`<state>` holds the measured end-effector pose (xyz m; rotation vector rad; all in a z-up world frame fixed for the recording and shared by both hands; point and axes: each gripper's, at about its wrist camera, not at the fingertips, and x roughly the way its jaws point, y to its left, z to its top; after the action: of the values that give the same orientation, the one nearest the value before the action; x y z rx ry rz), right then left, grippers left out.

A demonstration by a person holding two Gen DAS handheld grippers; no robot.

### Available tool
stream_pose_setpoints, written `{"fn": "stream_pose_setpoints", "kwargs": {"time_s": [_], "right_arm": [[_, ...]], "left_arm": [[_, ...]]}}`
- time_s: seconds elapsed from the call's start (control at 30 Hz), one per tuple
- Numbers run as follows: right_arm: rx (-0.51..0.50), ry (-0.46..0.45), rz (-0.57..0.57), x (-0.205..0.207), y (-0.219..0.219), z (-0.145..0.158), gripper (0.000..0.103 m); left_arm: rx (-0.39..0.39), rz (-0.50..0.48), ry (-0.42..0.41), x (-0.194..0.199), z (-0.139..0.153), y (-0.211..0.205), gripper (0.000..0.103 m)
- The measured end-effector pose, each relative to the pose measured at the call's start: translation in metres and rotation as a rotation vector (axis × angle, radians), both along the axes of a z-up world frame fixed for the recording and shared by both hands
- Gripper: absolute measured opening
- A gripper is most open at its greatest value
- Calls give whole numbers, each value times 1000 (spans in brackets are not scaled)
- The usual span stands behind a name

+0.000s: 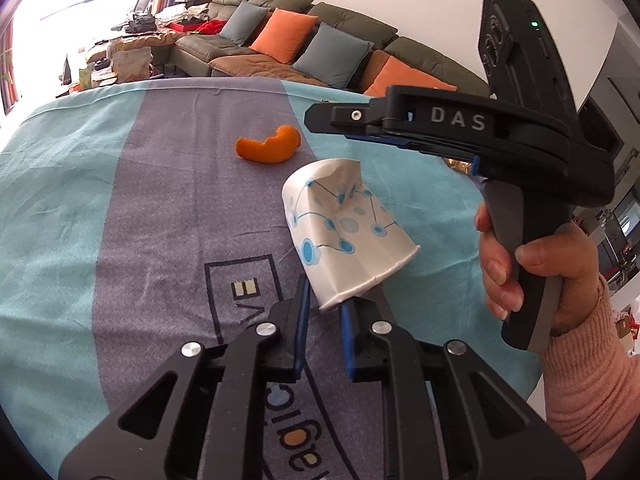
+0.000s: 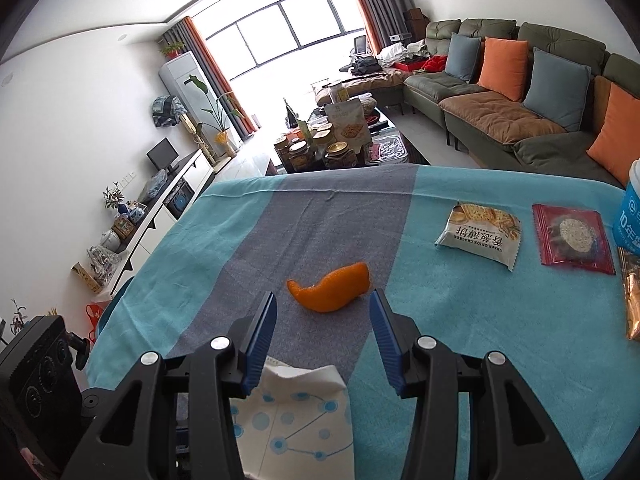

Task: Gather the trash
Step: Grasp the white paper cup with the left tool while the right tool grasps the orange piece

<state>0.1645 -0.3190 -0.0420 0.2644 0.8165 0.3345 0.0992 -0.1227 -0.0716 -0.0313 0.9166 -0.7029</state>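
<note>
My left gripper point(image 1: 325, 300) is shut on the rim of a crumpled white paper cup point(image 1: 344, 232) with blue dots and holds it above the table. The cup also shows low in the right wrist view point(image 2: 292, 412), below the right gripper. An orange peel point(image 1: 269, 145) lies on the grey stripe of the tablecloth beyond the cup. My right gripper point(image 2: 323, 312) is open and empty, and the peel point(image 2: 330, 288) lies just ahead, between its fingertips. The right gripper is seen from the side in the left wrist view point(image 1: 320, 118).
On the right of the table lie a cracker packet point(image 2: 478, 234), a red snack packet point(image 2: 572, 240), a gold wrapper point(image 2: 632, 300) and a blue-and-white tub point(image 2: 632, 212). A sofa point(image 2: 520, 92) and a cluttered low table point(image 2: 340, 136) stand beyond the far table edge point(image 2: 320, 178).
</note>
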Motion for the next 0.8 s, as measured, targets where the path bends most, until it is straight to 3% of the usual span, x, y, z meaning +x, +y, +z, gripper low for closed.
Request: {"fn": "stream_pose_setpoints", "kwargs": {"time_s": [0.57, 0.8], "right_arm": [[70, 116, -25, 43, 4, -32, 46], [97, 123, -29, 44, 1, -36, 37]], "left_arm": [[-25, 65, -41, -11, 11, 40, 8], [-36, 118, -46, -16, 16, 60, 8]]}}
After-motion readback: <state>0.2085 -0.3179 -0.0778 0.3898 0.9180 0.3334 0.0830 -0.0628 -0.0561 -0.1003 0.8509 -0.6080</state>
